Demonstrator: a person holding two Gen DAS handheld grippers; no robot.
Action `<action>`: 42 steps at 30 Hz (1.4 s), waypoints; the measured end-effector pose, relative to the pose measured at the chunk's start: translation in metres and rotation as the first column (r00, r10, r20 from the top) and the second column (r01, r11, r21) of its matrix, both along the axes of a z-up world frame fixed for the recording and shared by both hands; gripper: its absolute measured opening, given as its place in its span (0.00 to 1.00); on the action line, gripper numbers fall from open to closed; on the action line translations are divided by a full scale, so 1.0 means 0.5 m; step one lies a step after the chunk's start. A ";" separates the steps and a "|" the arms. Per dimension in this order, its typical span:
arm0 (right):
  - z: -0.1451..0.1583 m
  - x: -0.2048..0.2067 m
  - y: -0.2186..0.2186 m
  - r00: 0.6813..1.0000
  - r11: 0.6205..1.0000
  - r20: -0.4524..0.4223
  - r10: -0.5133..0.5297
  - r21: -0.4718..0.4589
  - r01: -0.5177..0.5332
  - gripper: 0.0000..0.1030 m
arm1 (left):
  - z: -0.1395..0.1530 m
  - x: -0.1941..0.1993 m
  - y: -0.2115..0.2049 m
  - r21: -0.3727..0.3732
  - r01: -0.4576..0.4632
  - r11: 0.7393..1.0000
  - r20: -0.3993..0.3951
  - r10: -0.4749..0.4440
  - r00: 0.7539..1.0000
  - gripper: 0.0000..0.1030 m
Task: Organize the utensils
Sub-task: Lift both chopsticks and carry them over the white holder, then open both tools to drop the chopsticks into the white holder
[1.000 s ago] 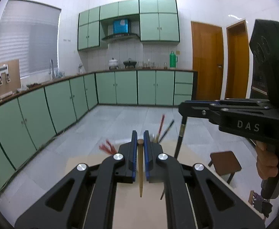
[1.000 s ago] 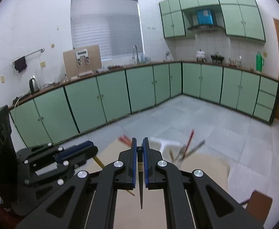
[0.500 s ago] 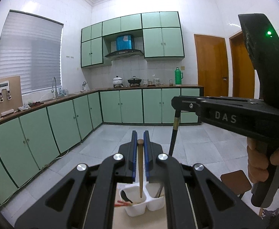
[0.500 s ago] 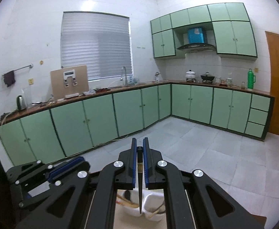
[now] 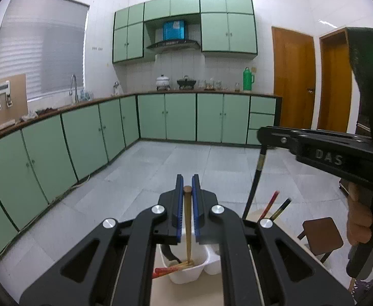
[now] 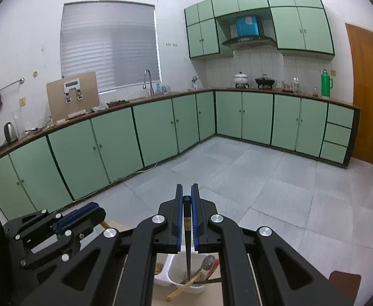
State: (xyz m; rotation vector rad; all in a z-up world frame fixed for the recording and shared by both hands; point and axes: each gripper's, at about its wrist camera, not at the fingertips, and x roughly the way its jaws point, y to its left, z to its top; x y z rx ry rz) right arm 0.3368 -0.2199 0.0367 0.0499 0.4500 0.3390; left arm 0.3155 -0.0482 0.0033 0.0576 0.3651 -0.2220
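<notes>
My left gripper [image 5: 188, 186] is shut on a brown wooden chopstick [image 5: 188, 224] that hangs upright, its tip down in a white divided utensil holder [image 5: 186, 271] where red-tipped chopsticks lie. My right gripper [image 6: 187, 196] is shut on a black chopstick [image 6: 188, 244] that hangs point down over the same white holder [image 6: 178, 278], which holds a spoon [image 6: 208, 260] and other utensils. The right gripper also shows in the left wrist view [image 5: 262, 134], above and right of the holder. The left gripper shows at the lower left of the right wrist view [image 6: 84, 216].
The holder stands on a light wooden table [image 5: 186, 293]. Two chopsticks [image 5: 275, 205] stick up at the table's right. A brown stool [image 5: 321, 234] stands beyond the table's right edge. Green kitchen cabinets [image 6: 161, 127] line the far walls.
Both grippers have tilted and come over the white holder, each still holding its chopstick. The left chopstick's tip now reaches into the holder's left compartment.
</notes>
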 end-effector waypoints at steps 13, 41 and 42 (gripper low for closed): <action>-0.076 -0.002 -0.012 0.997 1.000 -0.072 0.013 -0.005 -0.014 0.07 | -0.069 0.027 0.034 0.007 0.005 1.000 -0.088 -0.004 0.996 0.06; -0.079 -0.275 -0.132 0.994 0.988 0.005 -0.105 0.115 0.104 0.85 | -0.036 -0.213 0.068 -0.036 -0.036 0.999 -0.038 0.035 0.999 0.79; -0.080 -0.288 -0.134 0.994 0.987 0.004 -0.107 0.123 0.106 0.89 | -0.035 -0.224 0.071 -0.041 -0.037 0.998 -0.039 0.035 0.999 0.80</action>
